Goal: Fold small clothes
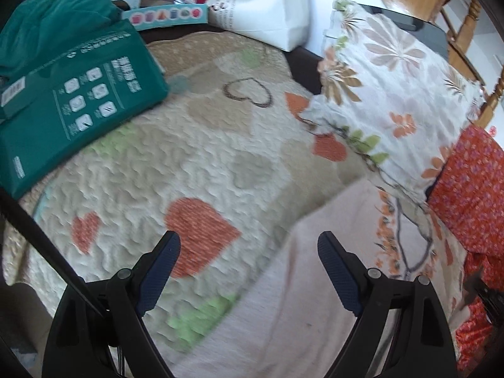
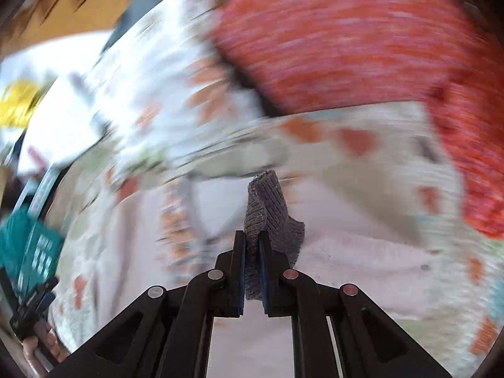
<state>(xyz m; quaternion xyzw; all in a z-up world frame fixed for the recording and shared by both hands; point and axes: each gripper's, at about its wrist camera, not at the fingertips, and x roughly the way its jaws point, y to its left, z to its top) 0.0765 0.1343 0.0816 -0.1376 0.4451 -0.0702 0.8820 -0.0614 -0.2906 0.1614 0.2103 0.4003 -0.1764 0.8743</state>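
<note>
Right gripper [image 2: 252, 239]: jaws closed tight on a small grey knitted garment [image 2: 267, 214], apparently a sock, which stands up between the two blue pads and folds over to the right of the fingertips; the scene beyond is heavily blurred. Past the tips, a pale pink cloth [image 2: 346, 252] spreads under and ahead of the gripper; farther ahead and to the right, a red patterned fabric [image 2: 346, 37]; ahead and to the left, a white pillow with orange flowers [image 2: 151, 94]. At the far lower left of that view, a person's hand [image 2: 41, 343] grasps the other tool. Left gripper [image 1: 249, 245]: jaws spread wide, nothing between the blue-padded fingers [image 1: 163, 261], hovering over a quilted bedspread with orange, green and beige hearts [image 1: 201, 163]. The pale pink cloth [image 1: 299, 299] lies just below and to the right of its right finger. Ahead and to the right, the flowered pillow [image 1: 393, 94], with red patterned fabric [image 1: 472, 189] at its right edge. Ahead and to the left, a teal box printed with white icons [image 1: 78, 110]; beyond it, teal cloth [image 1: 56, 28] and a white bag [image 1: 267, 6].
</note>
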